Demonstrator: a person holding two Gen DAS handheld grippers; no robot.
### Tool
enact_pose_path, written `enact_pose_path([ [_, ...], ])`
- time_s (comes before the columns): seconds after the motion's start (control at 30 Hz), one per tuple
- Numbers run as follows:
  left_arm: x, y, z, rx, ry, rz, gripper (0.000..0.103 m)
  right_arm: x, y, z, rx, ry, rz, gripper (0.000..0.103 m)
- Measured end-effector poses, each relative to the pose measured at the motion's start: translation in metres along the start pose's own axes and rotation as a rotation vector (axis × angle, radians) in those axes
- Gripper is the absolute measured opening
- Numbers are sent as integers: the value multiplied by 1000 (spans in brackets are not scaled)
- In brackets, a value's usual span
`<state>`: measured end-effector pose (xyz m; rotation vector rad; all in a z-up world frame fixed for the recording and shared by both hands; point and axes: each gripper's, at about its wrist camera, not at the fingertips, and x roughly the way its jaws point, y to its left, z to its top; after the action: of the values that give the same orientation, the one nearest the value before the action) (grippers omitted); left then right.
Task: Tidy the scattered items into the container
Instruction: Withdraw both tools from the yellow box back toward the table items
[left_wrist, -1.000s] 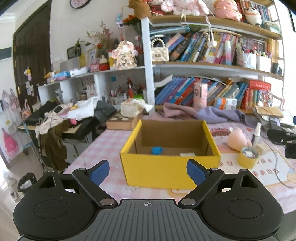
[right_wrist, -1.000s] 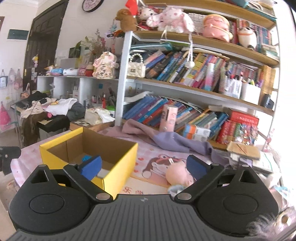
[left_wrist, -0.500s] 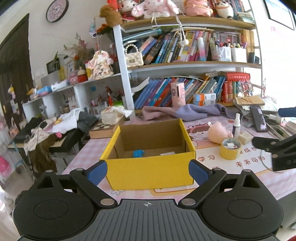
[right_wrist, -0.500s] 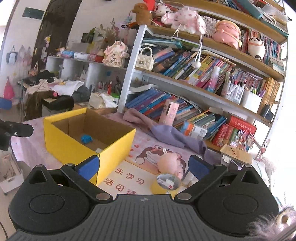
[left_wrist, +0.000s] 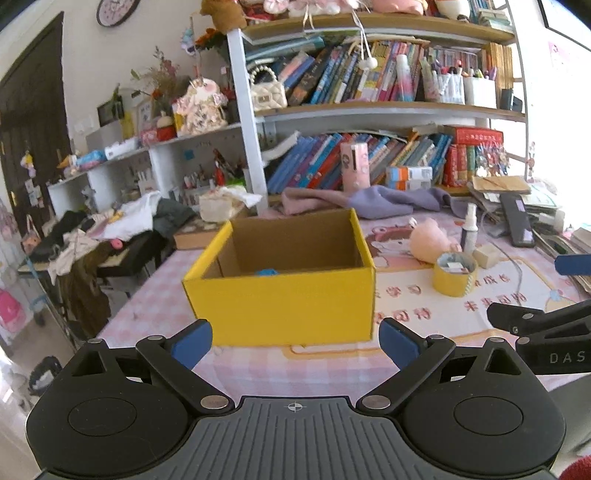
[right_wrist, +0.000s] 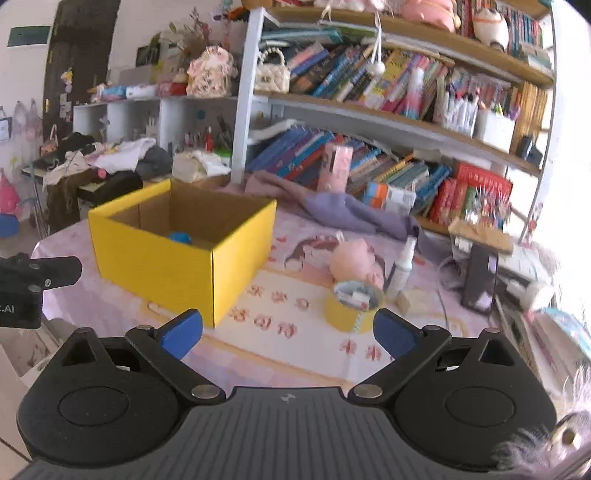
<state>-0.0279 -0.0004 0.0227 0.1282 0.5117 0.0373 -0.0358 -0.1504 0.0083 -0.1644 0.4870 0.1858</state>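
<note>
A yellow cardboard box (left_wrist: 280, 306) (right_wrist: 162, 266) stands open on the pink table mat, with a small blue item (left_wrist: 266, 272) (right_wrist: 180, 237) inside. To its right lie a yellow tape roll (left_wrist: 455, 274) (right_wrist: 352, 305), a pink plush toy (left_wrist: 430, 240) (right_wrist: 354, 260), a small white spray bottle (left_wrist: 469, 229) (right_wrist: 403, 264) and a beige block (left_wrist: 487, 255) (right_wrist: 413, 301). My left gripper (left_wrist: 294, 341) is open and empty, just in front of the box. My right gripper (right_wrist: 288, 334) is open and empty, short of the tape roll.
A purple cloth (left_wrist: 369, 201) lies behind the box below the bookshelves (left_wrist: 369, 110). A dark phone (left_wrist: 517, 221) and stacked papers sit at the right. Clothes are heaped on a side table (left_wrist: 92, 236) to the left. The table's front edge is close below both grippers.
Both grippers have sunk and shifted, so the box side now hides most of its inside. The tape roll and plush toy have come into fuller view for the right gripper. Both stay open.
</note>
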Motion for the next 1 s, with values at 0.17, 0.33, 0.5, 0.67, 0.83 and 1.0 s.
enact_pose_path([
  [0.17, 3, -12, -4, 31, 19, -46, 99, -3, -5, -10, 26, 25, 4, 99],
  [0.33, 7, -23, -9, 65, 45, -95, 99, -5, -12, -16, 52, 46, -3, 99],
  [0.5, 10, -32, -11, 81, 64, -134, 99, -7, -16, -21, 63, 71, -21, 99],
  [0.67, 15, -39, -15, 92, 100, -167, 99, -6, -22, -27, 82, 106, -46, 99],
  [0.83, 19, -48, -17, 107, 120, -201, 99, -5, -28, -32, 107, 136, -57, 98],
  [1.0, 24, -60, -13, 140, 128, -245, 99, -4, -39, -37, 150, 170, -93, 94],
])
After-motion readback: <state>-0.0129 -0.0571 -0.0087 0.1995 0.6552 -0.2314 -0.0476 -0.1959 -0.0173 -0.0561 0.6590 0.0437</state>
